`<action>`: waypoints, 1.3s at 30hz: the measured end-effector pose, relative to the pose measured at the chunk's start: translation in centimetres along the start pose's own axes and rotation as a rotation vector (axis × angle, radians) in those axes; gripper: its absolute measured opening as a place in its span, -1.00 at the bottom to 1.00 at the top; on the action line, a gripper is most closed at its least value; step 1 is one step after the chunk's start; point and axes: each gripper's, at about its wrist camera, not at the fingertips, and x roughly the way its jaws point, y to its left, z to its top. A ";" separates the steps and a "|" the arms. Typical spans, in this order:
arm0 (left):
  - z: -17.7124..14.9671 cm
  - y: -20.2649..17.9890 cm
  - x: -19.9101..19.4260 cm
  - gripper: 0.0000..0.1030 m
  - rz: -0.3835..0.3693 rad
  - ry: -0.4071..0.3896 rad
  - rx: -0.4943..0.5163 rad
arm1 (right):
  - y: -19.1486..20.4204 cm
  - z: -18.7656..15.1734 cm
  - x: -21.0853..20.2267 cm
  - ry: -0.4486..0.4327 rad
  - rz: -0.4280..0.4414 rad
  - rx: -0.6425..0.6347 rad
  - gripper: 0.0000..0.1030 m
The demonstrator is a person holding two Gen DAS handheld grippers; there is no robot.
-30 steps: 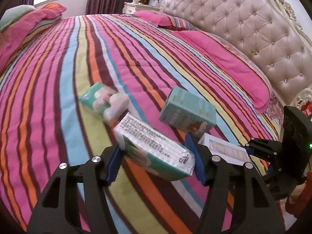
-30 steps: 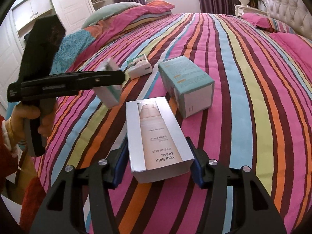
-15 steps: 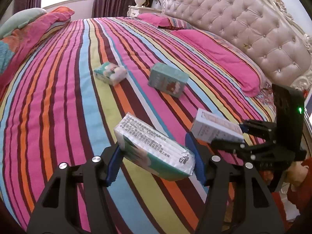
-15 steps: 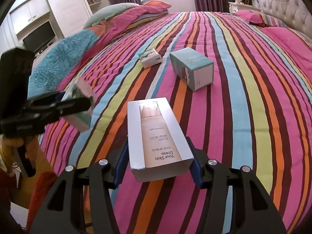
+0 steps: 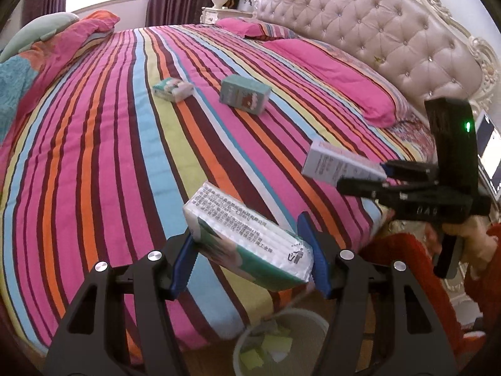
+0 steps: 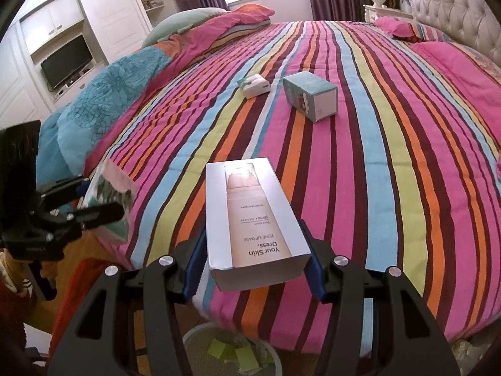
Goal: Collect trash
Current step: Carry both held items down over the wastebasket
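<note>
A tissue pack [image 5: 247, 238] is clamped in the left hand-held gripper [image 5: 250, 261], above the wastebasket [image 5: 281, 341] beside the bed [image 5: 109, 144]. The right hand-held gripper [image 6: 253, 269] grips a skincare box [image 6: 253, 216] above the same wastebasket. A teal box [image 5: 245, 94] and another tissue pack [image 5: 173, 88] lie on the bed.

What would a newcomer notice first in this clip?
The striped bedspread fills both views. Up close, the left hand-held gripper clamps a tissue pack and the right hand-held gripper a white box, both above a bin at the bed's edge. A teal box remains on the bed.
</note>
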 end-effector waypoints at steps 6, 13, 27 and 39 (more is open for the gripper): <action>-4.0 -2.1 -1.4 0.18 -0.014 0.027 0.003 | 1.9 -3.2 -1.7 0.020 0.007 -0.039 0.00; -8.5 -4.4 -2.5 0.18 -0.030 0.075 0.042 | 3.6 -6.5 -3.1 0.057 0.027 -0.069 0.00; -13.2 -6.3 -0.5 0.18 -0.032 0.208 0.076 | 5.4 -11.9 -1.8 0.184 0.022 -0.060 0.00; -16.4 -7.2 3.9 0.18 -0.083 0.470 0.101 | 4.7 -15.6 3.6 0.465 0.041 0.060 -0.01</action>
